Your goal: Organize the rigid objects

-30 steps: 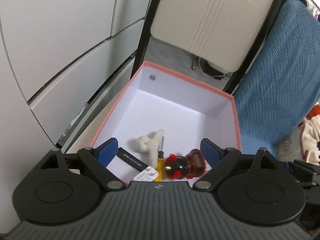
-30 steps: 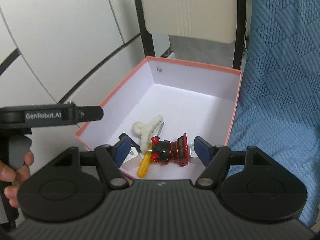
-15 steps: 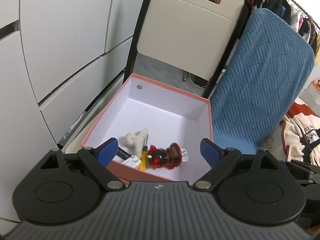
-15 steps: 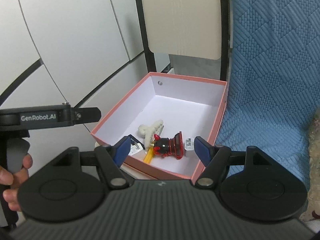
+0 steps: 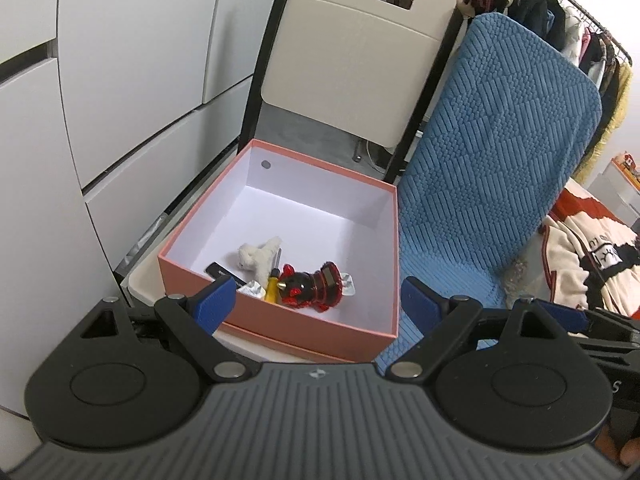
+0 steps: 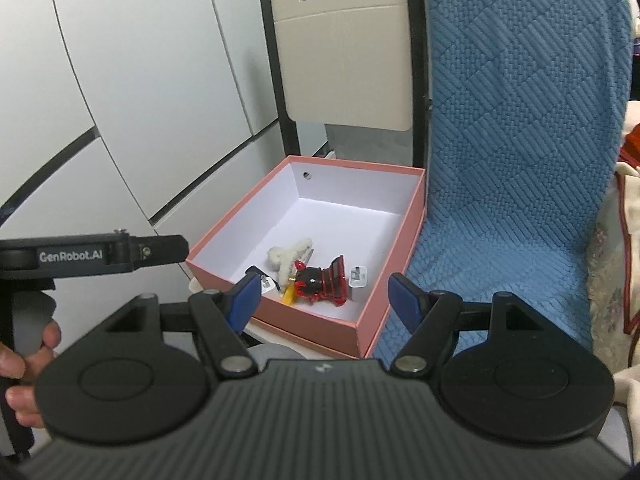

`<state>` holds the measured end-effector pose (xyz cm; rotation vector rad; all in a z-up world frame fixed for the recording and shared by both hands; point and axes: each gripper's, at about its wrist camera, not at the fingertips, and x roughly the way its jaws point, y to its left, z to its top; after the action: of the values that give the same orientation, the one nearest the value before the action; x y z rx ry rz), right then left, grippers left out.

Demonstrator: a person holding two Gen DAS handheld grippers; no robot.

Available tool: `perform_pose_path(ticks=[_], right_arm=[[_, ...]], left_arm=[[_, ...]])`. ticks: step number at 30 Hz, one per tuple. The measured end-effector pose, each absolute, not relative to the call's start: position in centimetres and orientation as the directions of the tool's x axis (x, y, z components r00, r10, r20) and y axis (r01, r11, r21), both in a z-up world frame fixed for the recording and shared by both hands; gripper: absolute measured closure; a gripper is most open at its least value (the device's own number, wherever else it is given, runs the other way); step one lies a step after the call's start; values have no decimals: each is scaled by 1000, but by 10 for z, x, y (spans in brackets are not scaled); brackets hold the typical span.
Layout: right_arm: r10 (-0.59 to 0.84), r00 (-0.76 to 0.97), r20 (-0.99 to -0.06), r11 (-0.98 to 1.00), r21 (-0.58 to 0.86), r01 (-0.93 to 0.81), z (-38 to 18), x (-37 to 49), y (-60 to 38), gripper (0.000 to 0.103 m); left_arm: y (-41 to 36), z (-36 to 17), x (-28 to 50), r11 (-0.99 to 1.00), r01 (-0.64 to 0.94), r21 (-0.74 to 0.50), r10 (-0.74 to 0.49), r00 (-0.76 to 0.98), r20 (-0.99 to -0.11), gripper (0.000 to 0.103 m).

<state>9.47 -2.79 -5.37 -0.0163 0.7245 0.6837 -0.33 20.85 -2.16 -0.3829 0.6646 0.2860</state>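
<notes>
Both tongs pulled back from pink box point(image 5: 280, 322) | both spread, empty | black bar point(image 5: 224, 271) half-hidden

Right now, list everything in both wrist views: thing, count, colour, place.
box: 1, pink outside, white inside, open, on a pale surface beside the blue cover.
toy figure: 1, red and black, near end of box, on its side.
screwdriver: 1, yellow handle, left of the toy.
fluffy piece: 1, cream, behind the screwdriver.
black bar: 1, flat, box's near-left corner.
white packs: 2, one each side of the toy.
chair: 1, beige back, black frame, behind box.
blue cover: 1, quilted, right of box.
clothes rack: 1, top right.
left gripper: open, empty.
right gripper: open, empty.
</notes>
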Motion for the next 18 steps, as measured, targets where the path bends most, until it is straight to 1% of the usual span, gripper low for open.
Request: perform_pose_path(ticks=[2,4,5,6,7,8,9,11,18], right_arm=[[570,547,-613,785,211,-582,-54,90,-31,31],[568,546,-616,787,211,-580,-57,86,-35,31],[566,545,-618,787,211,-580,-57,85,-36,31],[563,546,-621,790,209,-577,-58,84,-38,29],[560,548,-621,791,207,-575,-59,82,-40,18],[559,553,-618,793,204,-574,-59,81,-41,13],[558,558,-614,794,200,-574,-59,80,-43,6],[551,561,-618,797,191,-573,-59,78,-44,0],[543,554,-632,803,196,-563,-67,76,-46,0]], left_arm=[[205,-21,-7,894,-378,-241,142,749,-647,10],[202,-21,-12,892,-385,-235,155,751,-642,6],[202,-21,-13,889,-391,-237,160,751,-641,6],[201,-21,-16,886,-396,-240,162,751,-640,5],[199,-21,-18,884,-400,-243,164,751,-640,4],[198,-21,-20,884,-401,-241,166,751,-639,3],[196,-21,-22,884,-405,-233,175,750,-638,3],[194,-21,-25,884,-415,-214,195,744,-639,2],[191,-22,-33,880,-425,-209,208,743,-637,2]])
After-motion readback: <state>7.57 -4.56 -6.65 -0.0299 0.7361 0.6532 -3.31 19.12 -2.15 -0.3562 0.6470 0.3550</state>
